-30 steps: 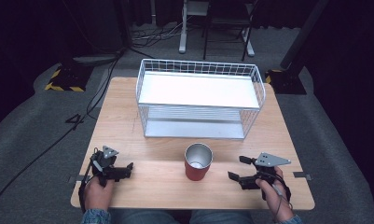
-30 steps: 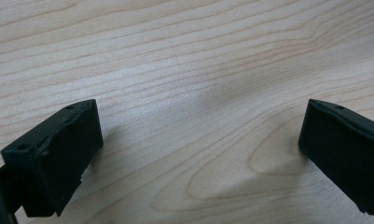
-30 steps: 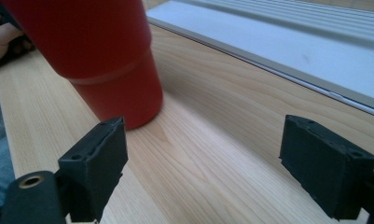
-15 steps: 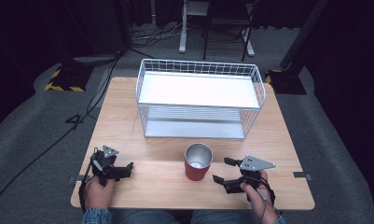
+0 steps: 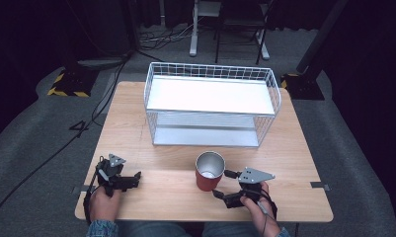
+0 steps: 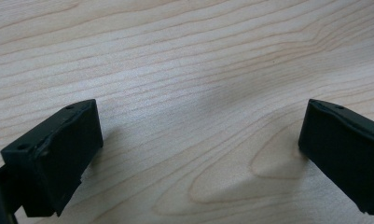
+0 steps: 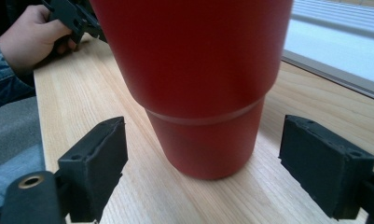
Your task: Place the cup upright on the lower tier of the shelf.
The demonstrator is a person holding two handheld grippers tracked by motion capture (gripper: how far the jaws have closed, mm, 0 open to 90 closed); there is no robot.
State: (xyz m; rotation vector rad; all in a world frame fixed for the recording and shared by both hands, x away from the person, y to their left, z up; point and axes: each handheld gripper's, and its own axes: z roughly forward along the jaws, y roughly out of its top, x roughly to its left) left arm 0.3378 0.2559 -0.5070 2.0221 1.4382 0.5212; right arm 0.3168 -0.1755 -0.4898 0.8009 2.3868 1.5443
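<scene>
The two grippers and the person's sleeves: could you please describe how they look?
Both the left gripper and the right gripper are black, with blocky black pads and a grey three-cornered plate on top. A dark cable trails from the left one. The sleeves are blue denim.

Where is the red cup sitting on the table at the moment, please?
In the high view, the red cup stands upright near the table's front edge, just in front of the wire basket, with the right gripper close beside it.
</scene>
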